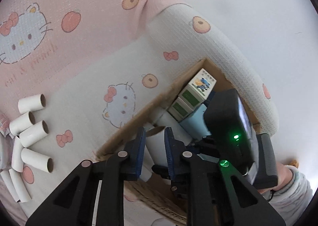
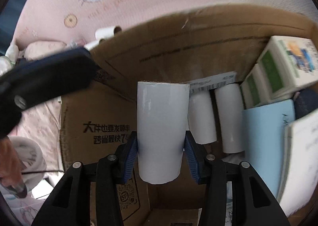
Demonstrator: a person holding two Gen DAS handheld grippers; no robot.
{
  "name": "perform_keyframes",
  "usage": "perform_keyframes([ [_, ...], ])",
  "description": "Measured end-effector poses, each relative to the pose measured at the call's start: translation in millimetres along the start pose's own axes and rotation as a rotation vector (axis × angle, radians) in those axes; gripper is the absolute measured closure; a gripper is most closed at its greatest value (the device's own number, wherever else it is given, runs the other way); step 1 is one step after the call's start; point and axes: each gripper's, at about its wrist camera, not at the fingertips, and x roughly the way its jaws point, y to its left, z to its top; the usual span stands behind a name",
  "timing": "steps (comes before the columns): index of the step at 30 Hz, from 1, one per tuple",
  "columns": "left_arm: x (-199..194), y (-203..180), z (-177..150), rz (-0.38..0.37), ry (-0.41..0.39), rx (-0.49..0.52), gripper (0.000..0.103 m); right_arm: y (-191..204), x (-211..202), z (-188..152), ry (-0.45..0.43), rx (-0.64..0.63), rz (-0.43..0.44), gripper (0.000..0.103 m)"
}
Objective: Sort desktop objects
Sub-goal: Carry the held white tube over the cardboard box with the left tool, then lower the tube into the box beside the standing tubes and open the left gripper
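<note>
My left gripper (image 1: 154, 153) is shut on a white paper tube (image 1: 156, 146) and holds it over the open cardboard box (image 1: 127, 132). My right gripper (image 2: 161, 159) is shut on another white paper tube (image 2: 162, 128) inside the same box (image 2: 198, 33). Two white tubes (image 2: 216, 115) lie in the box beside it, next to a light blue box (image 2: 264, 142) and green-and-white cartons (image 2: 278, 72). Several more white tubes (image 1: 29, 126) lie on the bed at the left. The right gripper's black body (image 1: 232, 124) shows in the left wrist view.
The box sits on a pink and white Hello Kitty blanket (image 1: 111, 78). A rolled white bolster (image 1: 214, 47) runs along the box's far side. The left gripper's dark body (image 2: 49, 78) crosses the left of the right wrist view. A white round object (image 2: 27, 152) lies at lower left.
</note>
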Motion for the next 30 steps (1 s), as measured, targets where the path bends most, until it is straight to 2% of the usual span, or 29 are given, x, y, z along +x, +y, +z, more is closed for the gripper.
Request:
perform_keyframes([
  [4, 7, 15, 1, -0.003, 0.025, -0.049, 0.088, 2, 15, 4, 0.061, 0.008, 0.006, 0.060],
  [11, 5, 23, -2, -0.002, 0.034, -0.049, 0.089, 9, 41, 8, 0.154, -0.040, -0.026, 0.060],
  [15, 5, 23, -3, -0.010, 0.046, -0.039, 0.089, 3, 56, 13, 0.237, -0.006, -0.018, 0.059],
  [18, 4, 24, -4, -0.013, 0.050, -0.034, 0.089, 4, 64, 15, 0.261, -0.022, -0.048, 0.059],
  [22, 4, 28, -4, -0.021, 0.054, -0.040, 0.089, 4, 67, 17, 0.249, -0.024, -0.041, 0.059],
  [30, 4, 34, -6, -0.028, 0.068, -0.053, 0.089, 3, 54, 12, 0.194, -0.006, 0.077, 0.059],
])
